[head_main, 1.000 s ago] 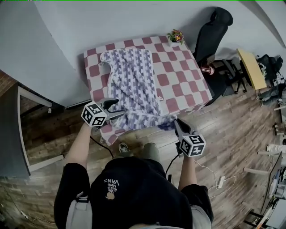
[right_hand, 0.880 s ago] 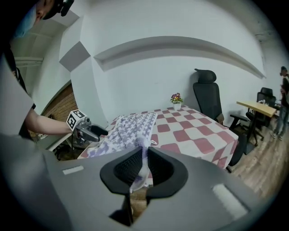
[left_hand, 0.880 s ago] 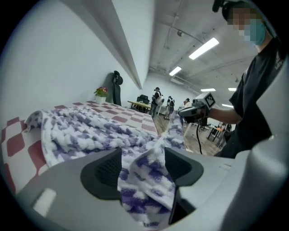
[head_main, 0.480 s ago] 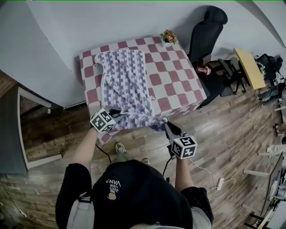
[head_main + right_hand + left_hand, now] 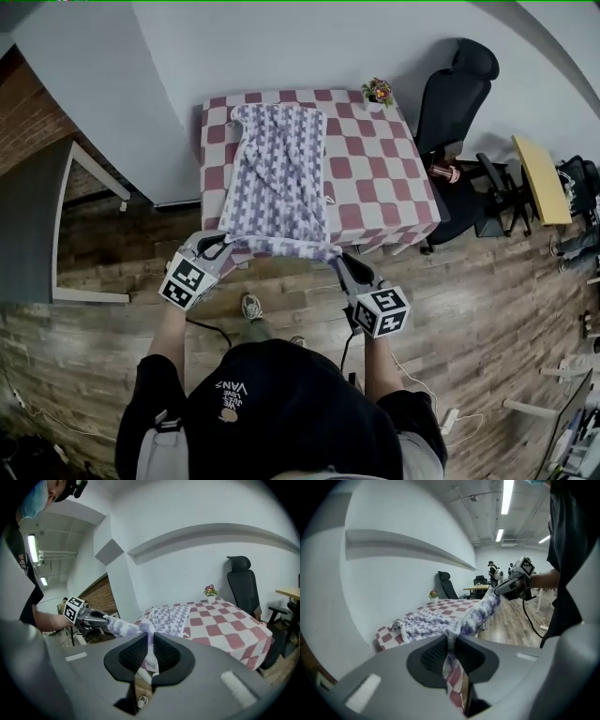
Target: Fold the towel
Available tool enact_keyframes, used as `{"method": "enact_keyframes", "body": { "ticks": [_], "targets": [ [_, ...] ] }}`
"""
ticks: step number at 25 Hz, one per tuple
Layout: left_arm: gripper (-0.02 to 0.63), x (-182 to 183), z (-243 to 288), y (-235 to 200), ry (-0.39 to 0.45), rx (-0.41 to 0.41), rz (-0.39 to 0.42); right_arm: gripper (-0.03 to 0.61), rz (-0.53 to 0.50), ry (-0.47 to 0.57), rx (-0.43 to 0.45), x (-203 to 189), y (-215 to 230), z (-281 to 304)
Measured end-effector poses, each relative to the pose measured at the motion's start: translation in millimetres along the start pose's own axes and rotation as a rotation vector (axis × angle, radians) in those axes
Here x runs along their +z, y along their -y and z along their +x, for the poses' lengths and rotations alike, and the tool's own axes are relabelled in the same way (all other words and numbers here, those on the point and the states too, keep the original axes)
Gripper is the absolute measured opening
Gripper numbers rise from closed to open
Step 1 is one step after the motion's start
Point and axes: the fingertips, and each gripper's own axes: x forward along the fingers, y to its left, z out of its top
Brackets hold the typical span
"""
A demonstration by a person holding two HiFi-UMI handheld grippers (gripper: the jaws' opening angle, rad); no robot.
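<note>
We see one small pot (image 5: 378, 97) at the far right corner of the table (image 5: 380, 178), with flowers (image 5: 377, 87) in it. The towel (image 5: 277, 173), white with a purple woven pattern, lies lengthwise on the table's left half. Its near edge is lifted and stretched between both grippers, just off the near table edge. Our left gripper (image 5: 217, 246), its jaws just closed in, pinches the near left corner, with some checked cloth (image 5: 457, 686) caught alongside. Our right gripper (image 5: 339, 261) clamps narrowly on the near right corner.
</note>
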Motion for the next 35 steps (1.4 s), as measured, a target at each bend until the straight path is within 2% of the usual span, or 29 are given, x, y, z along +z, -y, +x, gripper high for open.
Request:
{"method": "enact_keyframes", "body": {
  "ticks": [4,7,13,17,21,27,35],
  "targets": [
    [0.049,25,-52,22,0.052,0.133,0.038,0.043,-0.054,0.04,0.053,8,-19,-22],
    [0.049,31,-83,47,0.063,0.192,0.068,0.043,-0.087,0.055,0.083,9,-32,-43],
    [0.051,33,-126,94,0.07,0.242,0.082,0.043,-0.113,0.063,0.126,-6,-52,-85],
    [0.051,26,-140,121,0.034,0.256,0.086,0.043,-0.104,0.049,0.14,-23,-59,-106],
    [0.051,28,-142,133,0.043,0.269,0.076,0.043,-0.094,0.057,0.133,-28,-59,-119],
    [0.051,39,-118,105,0.072,0.271,0.091,0.043,-0.096,0.087,0.085,-12,-42,-99],
    [0.051,71,-75,24,0.091,0.274,0.131,0.043,-0.122,0.119,0.013,43,-12,-35]
  ]
}}
